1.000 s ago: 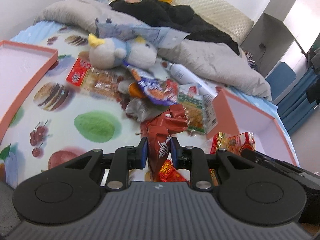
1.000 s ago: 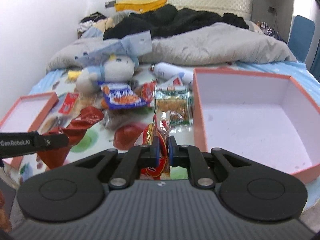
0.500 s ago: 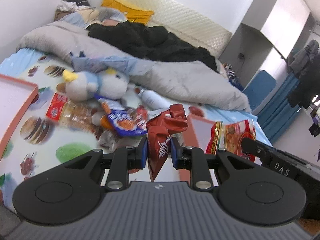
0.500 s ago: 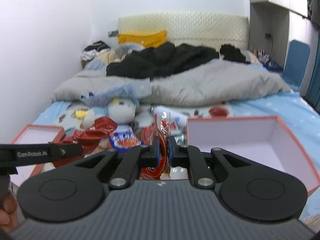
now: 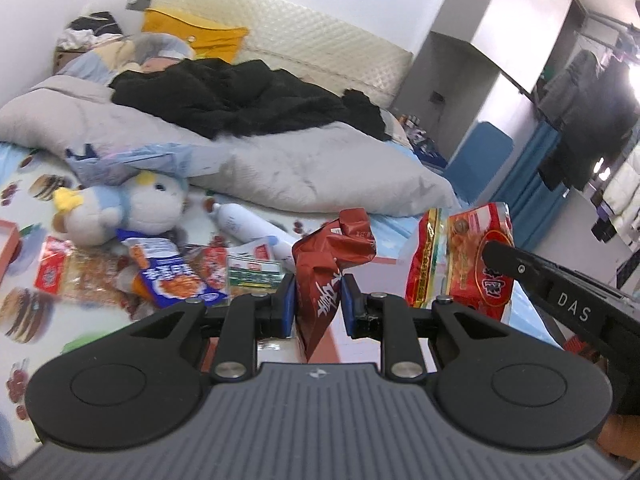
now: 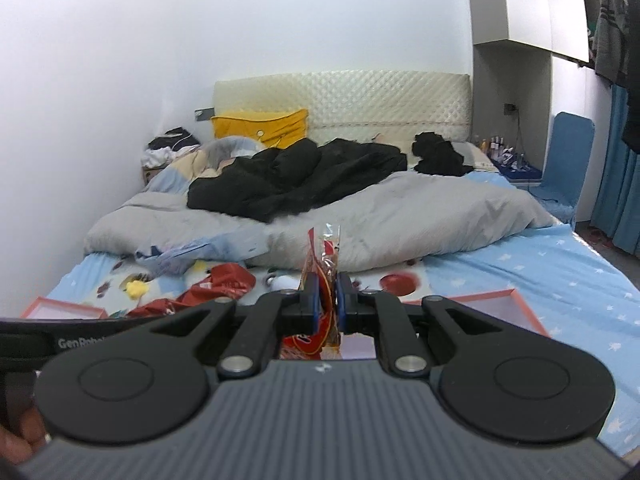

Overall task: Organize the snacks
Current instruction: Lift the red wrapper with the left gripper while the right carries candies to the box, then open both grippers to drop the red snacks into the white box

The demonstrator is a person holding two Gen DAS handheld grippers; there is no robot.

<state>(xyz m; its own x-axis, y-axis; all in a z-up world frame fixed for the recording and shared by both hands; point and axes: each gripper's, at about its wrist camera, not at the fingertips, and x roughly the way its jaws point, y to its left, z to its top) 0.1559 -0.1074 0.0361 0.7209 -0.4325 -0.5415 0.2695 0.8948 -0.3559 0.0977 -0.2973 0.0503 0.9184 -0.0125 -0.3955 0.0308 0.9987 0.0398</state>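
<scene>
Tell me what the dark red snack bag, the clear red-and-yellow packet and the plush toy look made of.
Dark red snack bag: thin plastic or foil film, semi-glossy, sharply crumpled in the left gripper.
Clear red-and-yellow packet: shiny transparent plastic film, contents showing through, held by the right gripper.
Plush toy: soft, matte, fuzzy fabric, probably stuffed.
</scene>
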